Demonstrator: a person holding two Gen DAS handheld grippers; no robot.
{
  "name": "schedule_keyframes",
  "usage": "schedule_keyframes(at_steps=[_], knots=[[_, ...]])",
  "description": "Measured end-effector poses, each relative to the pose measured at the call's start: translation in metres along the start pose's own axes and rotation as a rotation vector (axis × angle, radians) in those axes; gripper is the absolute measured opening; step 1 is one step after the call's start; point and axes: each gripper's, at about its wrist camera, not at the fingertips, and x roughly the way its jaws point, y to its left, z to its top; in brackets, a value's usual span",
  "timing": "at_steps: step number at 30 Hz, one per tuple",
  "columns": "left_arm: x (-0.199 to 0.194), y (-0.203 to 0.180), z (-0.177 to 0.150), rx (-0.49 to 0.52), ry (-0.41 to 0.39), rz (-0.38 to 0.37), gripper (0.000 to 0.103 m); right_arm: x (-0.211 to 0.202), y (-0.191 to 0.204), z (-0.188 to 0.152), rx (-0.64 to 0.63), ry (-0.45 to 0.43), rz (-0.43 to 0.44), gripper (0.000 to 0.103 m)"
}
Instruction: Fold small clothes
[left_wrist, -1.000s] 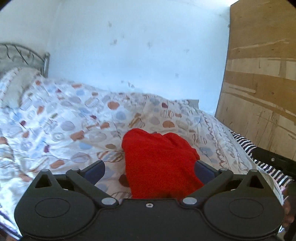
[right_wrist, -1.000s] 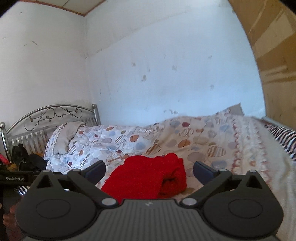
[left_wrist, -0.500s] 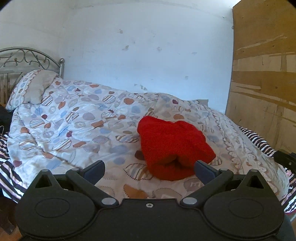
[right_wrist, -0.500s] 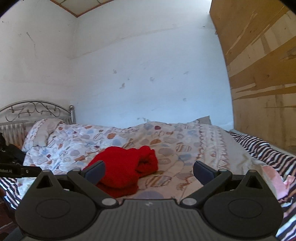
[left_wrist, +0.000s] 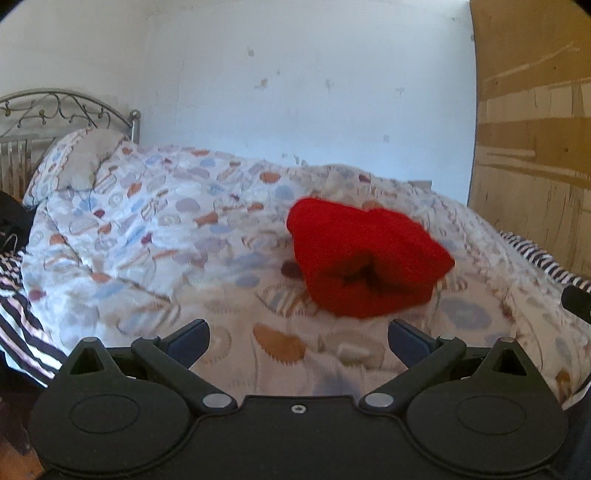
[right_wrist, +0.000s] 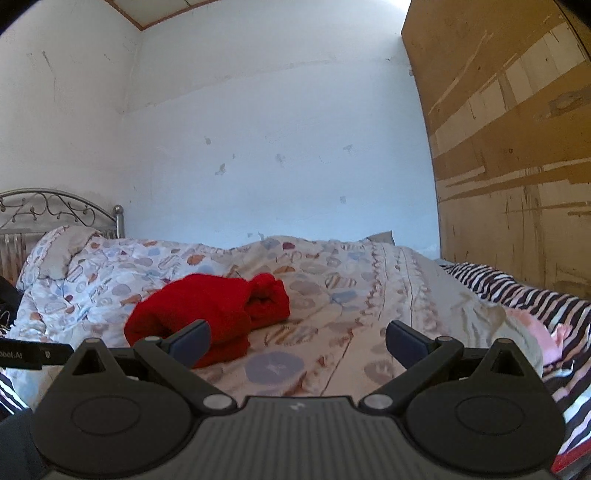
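Note:
A folded red garment lies in a thick bundle on the patterned quilt of a bed. In the left wrist view it sits beyond my left gripper, ahead and slightly right, with a gap between them. That gripper is open and holds nothing. In the right wrist view the same red garment lies ahead on the left, partly behind the left finger. My right gripper is open too, with only quilt between its fingers.
A metal headboard and pillow stand at the left. A wooden panel rises on the right. Striped bedding and a pink cloth lie at the right edge. The other gripper's body shows at the left.
Both grippers have drawn back and away from the red garment, which now lies farther off on the quilt. Both stayed open throughout.

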Motion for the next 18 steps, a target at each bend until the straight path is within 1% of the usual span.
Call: schedule_keyframes(at_steps=[2, 4, 11, 18], knots=[[0.004, -0.0013, -0.0023, 0.011, 0.013, -0.007, 0.102, 0.0006, 0.0006, -0.0022, -0.003, 0.0, 0.006, 0.103], [0.0049, -0.0016, -0.0031, 0.012, 0.004, -0.008, 0.102, 0.0017, 0.0012, -0.0033, 0.0, -0.006, 0.01, 0.103], [0.0107, -0.0031, -0.005, 0.014, 0.031, -0.01, 0.102, 0.0062, 0.0013, -0.0071, -0.002, 0.021, 0.02, 0.103], [0.0113, -0.0033, -0.0048, 0.014, 0.033, -0.01, 0.102, 0.0061, -0.0007, -0.0074, 0.006, 0.021, 0.016, 0.103]])
